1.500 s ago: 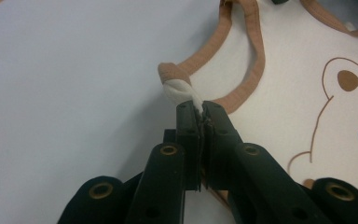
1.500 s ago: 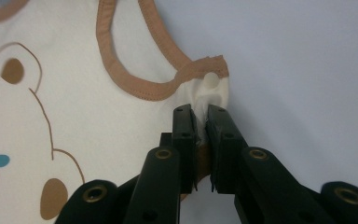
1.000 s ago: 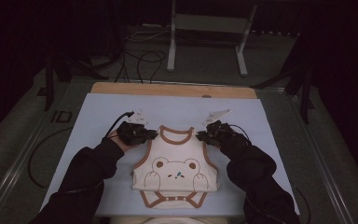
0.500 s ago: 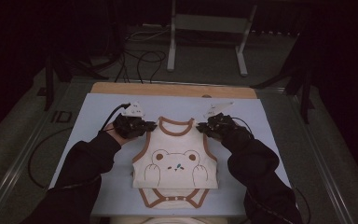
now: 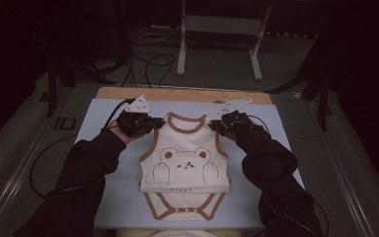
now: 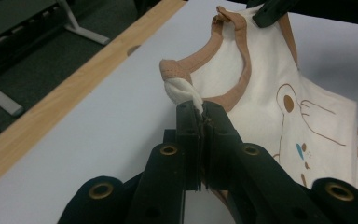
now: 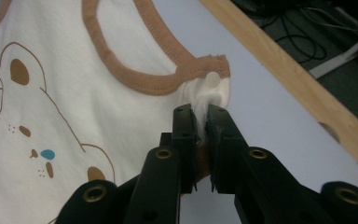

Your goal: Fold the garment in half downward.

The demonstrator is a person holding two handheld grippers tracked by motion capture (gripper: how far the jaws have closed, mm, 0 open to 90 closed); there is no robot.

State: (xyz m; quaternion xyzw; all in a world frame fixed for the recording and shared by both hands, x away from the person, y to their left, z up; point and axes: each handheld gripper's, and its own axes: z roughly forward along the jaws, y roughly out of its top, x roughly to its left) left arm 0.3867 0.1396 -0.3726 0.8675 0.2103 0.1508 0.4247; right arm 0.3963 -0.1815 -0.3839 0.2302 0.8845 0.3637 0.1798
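Your left gripper (image 6: 200, 109) pinches one shoulder strap of the baby bodysuit (image 5: 185, 163), and your right gripper (image 7: 201, 114) pinches the other. The bodysuit hangs between them, its snap end resting on the white table (image 5: 98, 118).

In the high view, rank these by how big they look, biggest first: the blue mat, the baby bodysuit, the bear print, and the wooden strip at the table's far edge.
1. Blue mat
2. Bodysuit
3. Wooden strip, long but thin; it lies farther from the camera, so its place against the bear is unsure
4. Bear print
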